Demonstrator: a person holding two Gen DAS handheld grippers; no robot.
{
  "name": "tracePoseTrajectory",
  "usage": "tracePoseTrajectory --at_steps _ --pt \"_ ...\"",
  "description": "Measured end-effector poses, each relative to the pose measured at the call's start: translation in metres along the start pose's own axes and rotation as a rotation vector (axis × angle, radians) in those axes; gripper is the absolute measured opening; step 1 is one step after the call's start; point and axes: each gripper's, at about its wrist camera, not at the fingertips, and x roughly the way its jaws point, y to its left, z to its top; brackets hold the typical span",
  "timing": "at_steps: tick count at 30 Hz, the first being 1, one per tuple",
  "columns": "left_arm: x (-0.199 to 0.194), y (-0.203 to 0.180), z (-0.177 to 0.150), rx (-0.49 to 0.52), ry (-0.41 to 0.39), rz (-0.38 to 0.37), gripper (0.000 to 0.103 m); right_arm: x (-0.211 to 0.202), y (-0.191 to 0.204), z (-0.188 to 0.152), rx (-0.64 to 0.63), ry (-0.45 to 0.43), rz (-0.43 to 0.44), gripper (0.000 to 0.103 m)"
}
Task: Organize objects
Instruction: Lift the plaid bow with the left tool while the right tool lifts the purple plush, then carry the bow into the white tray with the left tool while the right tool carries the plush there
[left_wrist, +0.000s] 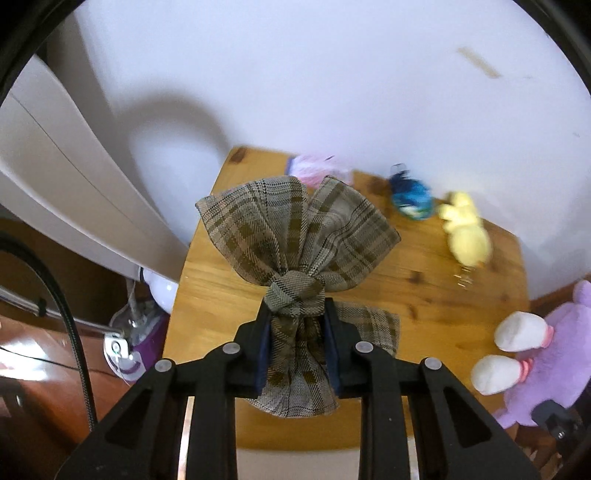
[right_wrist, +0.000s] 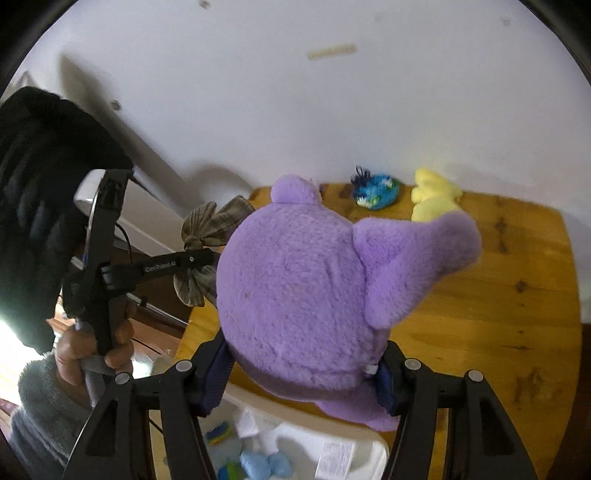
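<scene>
My left gripper is shut on a brown plaid fabric bow, gripping it just below the knot and holding it above the wooden table. The bow also shows in the right wrist view, held by the left gripper. My right gripper is shut on a big purple plush toy, held above the table's near edge. The plush also shows in the left wrist view, at the right with its white feet. A blue crocheted piece, a yellow plush and a pink item lie at the table's back.
The white wall stands right behind the table. A white container with small blue items sits below the right gripper. A white and purple appliance stands on the floor left of the table.
</scene>
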Motion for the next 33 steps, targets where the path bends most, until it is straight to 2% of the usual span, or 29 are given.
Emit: tracePoseTrajectory --at_steps 7,10,13,16,21,29,33 --pt "-0.104 -0.016 -0.026 0.092 -0.086 -0.026 0.026 -0.068 0.038 -0.022 -0.143 -0.105 -0.077 0.064" --pt "-0.146 -0.021 -0.042 0.127 -0.117 -0.020 0.027 -0.095 0.053 -0.030 -0.181 -0.140 -0.083 0.064" --pt "-0.176 -0.027 -0.061 0.159 -0.131 -0.028 0.027 -0.125 0.069 -0.041 -0.209 -0.182 -0.082 0.064" --pt "-0.204 -0.031 -0.082 0.195 -0.143 -0.021 0.027 -0.137 0.080 -0.048 -0.231 -0.208 -0.096 0.064" --pt "-0.233 -0.034 -0.119 0.230 -0.131 -0.041 0.027 -0.159 0.098 -0.069 -0.273 -0.232 -0.109 0.064" --pt "-0.251 -0.031 -0.161 0.277 -0.189 0.043 0.027 -0.188 0.102 -0.104 -0.265 -0.264 -0.090 0.064" --pt "-0.256 -0.026 -0.175 0.280 -0.210 0.047 0.027 -0.194 0.101 -0.115 -0.250 -0.262 -0.082 0.064"
